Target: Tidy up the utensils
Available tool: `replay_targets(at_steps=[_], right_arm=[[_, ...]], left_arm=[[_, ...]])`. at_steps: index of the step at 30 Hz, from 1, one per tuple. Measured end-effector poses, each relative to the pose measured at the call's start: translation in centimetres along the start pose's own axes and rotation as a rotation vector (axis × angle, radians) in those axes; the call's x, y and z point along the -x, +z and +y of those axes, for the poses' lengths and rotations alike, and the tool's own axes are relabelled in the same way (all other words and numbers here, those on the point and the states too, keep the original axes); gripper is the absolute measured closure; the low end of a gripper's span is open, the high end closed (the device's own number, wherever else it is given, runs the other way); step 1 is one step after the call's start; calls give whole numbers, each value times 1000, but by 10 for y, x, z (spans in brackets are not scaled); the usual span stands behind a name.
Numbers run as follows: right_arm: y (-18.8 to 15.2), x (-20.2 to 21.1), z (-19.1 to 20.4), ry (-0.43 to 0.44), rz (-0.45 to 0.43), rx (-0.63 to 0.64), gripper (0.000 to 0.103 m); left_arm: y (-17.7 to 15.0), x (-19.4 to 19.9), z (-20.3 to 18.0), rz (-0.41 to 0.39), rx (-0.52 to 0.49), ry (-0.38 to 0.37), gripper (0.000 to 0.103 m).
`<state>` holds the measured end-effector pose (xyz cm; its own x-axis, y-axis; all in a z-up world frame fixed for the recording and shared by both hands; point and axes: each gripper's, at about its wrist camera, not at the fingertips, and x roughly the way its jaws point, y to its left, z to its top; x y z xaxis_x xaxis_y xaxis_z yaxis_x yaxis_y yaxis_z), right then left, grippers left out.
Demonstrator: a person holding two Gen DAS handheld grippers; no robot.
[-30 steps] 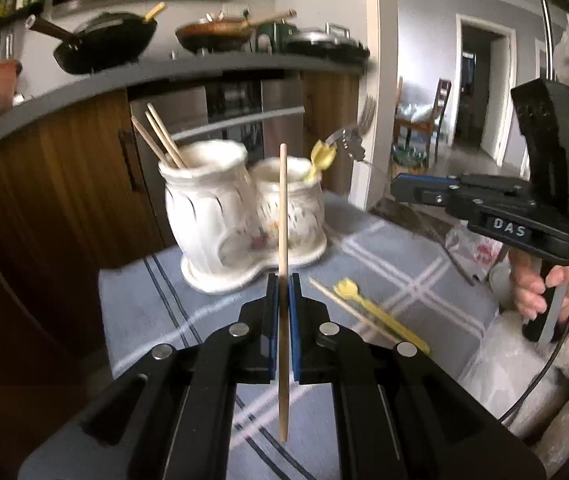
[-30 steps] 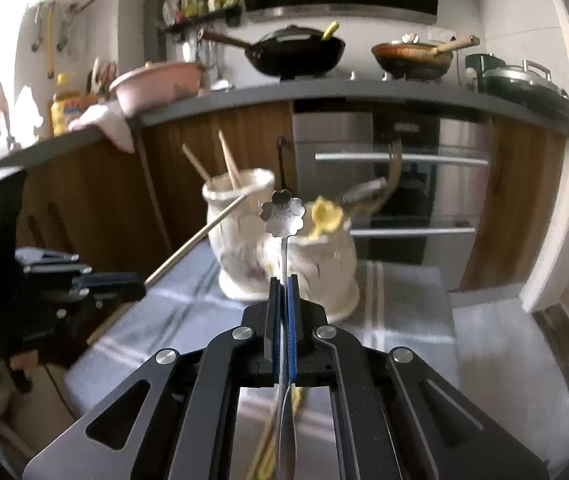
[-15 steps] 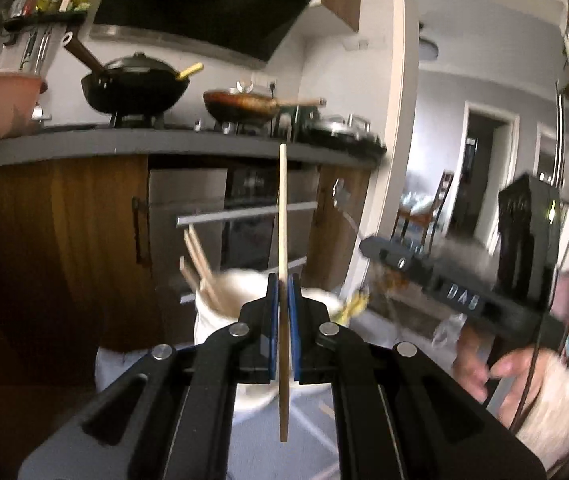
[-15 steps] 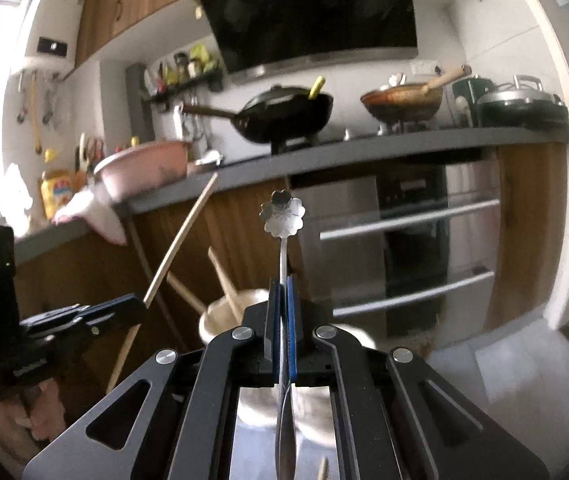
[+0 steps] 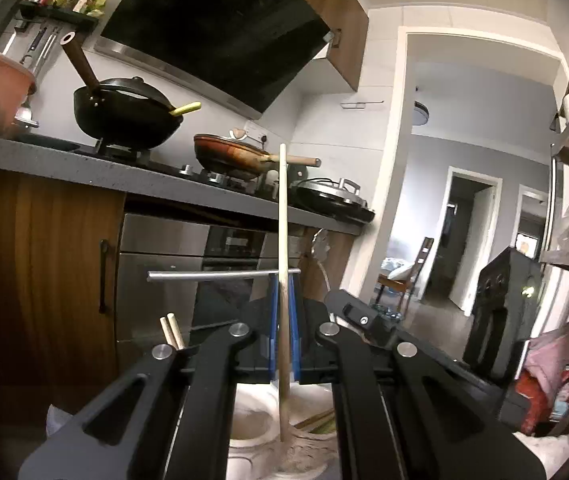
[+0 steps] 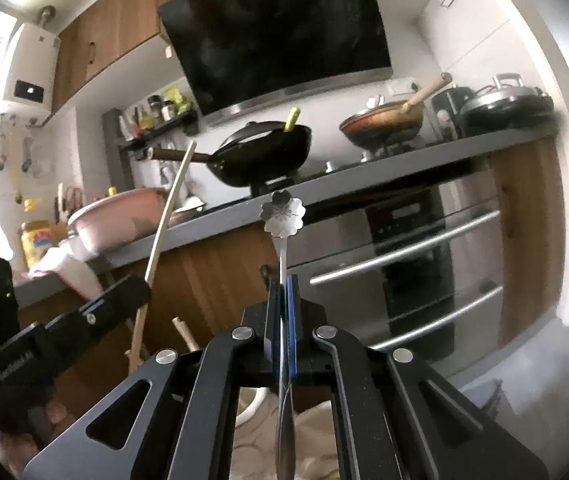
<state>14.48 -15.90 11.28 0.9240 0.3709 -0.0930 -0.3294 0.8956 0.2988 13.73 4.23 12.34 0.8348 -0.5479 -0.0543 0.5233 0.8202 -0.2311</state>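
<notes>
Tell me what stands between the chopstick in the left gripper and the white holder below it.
Nothing visible does. The chopstick, clamped upright in the left gripper, has its lower end hanging just over the white holder, whose opening looks clear. Two chopstick ends poke up well to the left.

Chopstick [image 5: 282, 240]: we see a pale wooden stick, upright, clamped at mid-length, its lower end over the holder's opening.
Spoon [image 6: 283, 216]: we see silver metal with a flower-shaped end, standing upright, clamped by its handle.
Holder [image 5: 252, 420]: white ceramic, two chopsticks [image 5: 172, 330] standing in it.
</notes>
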Motion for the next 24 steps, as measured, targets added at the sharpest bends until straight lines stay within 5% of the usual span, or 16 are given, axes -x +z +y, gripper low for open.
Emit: replay_targets(at_steps=[13, 24], right_arm=[[-18, -18, -13, -58, -20, 37, 99], [-31, -11, -1, -76, -2, 130, 99]], left_arm=[[-35, -22, 7, -29, -57, 90, 98], [-51, -22, 20, 19, -58, 95, 98]])
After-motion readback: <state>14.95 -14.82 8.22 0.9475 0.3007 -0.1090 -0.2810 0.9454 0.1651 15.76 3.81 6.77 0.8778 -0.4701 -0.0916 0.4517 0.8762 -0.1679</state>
